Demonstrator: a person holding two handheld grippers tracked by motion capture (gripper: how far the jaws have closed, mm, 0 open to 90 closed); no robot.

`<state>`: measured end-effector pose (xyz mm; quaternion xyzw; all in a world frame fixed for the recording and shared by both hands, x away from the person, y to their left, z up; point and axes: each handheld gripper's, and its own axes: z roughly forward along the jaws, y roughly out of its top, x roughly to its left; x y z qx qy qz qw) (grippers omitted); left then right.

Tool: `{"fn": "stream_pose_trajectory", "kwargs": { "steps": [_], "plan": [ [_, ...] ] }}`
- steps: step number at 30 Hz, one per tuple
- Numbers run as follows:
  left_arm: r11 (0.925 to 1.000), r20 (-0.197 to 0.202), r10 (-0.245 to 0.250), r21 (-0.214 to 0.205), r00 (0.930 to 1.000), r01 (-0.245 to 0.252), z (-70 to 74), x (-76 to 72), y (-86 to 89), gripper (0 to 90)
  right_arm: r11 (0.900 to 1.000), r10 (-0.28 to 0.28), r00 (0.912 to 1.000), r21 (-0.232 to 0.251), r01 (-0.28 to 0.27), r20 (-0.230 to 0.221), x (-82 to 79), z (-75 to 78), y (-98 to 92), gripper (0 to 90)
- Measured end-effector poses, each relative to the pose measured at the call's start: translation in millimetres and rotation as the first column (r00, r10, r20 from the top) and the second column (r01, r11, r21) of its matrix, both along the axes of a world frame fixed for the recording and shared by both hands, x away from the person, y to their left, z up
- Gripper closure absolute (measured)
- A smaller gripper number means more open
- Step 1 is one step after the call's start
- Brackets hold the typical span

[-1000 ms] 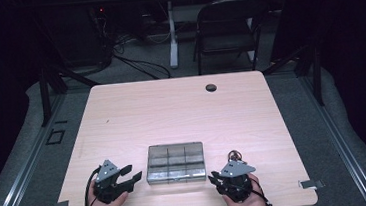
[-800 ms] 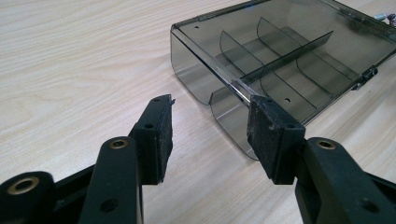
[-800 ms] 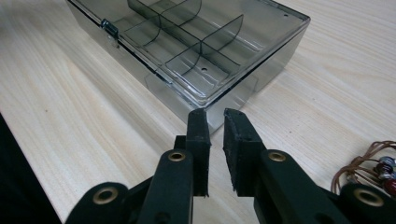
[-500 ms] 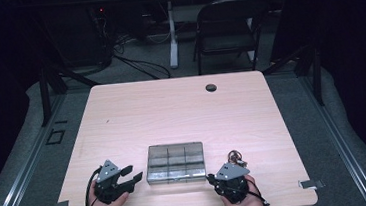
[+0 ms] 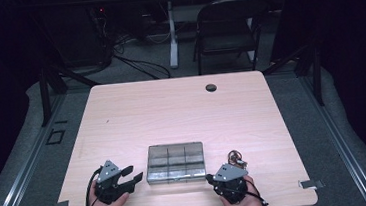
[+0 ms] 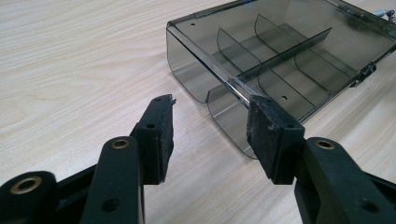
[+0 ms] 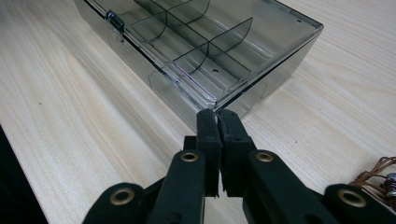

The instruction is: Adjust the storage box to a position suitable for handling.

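A: Where is the compartment box [image 5: 175,162] placed?

B: It is set flat on the desk [image 5: 171,109] near the person's edge, lid down and latched, its long axis running left to right. It is flanked by both claws.

A: How is the left claw [image 5: 131,177] found?

B: It is held released, the jaws spread wide. In the left gripper view the box [image 6: 280,60] is seen just ahead, its near corner lined up with the gap; one pad [image 6: 268,135] is beside the wall, and contact cannot be judged.

A: And the right claw [image 5: 209,179]?

B: It is clenched on nothing, the jaws pressed together. In the right gripper view its tips [image 7: 217,122] are aimed at the box's [image 7: 210,42] near corner, just at the lid seam.

A: Which is judged nearer?

B: Neither clearly; the right tip seems closest to the seam. A small bundle of copper wire [image 5: 235,156] is left behind the right claw.
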<state>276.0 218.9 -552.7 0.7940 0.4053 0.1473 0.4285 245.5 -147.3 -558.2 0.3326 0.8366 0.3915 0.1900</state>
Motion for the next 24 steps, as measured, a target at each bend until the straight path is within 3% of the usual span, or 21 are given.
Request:
{"fn": "stream_pose_trajectory", "kwargs": {
  "steps": [9,24],
  "plan": [
    [0.9999,0.001,-0.011,0.004,0.9999,0.011,0.1,0.1,0.0,51.6,1.0,0.009,1.0,0.003,-0.009,-0.001,0.1,-0.1,-0.5,88.2],
    [0.9998,0.008,-0.018,0.011,0.9998,0.018,0.7,-1.6,-1.1,52.8,0.9993,-0.008,0.999,0.037,0.006,0.043,-2.1,6.5,-0.8,87.4]
  ]
}}
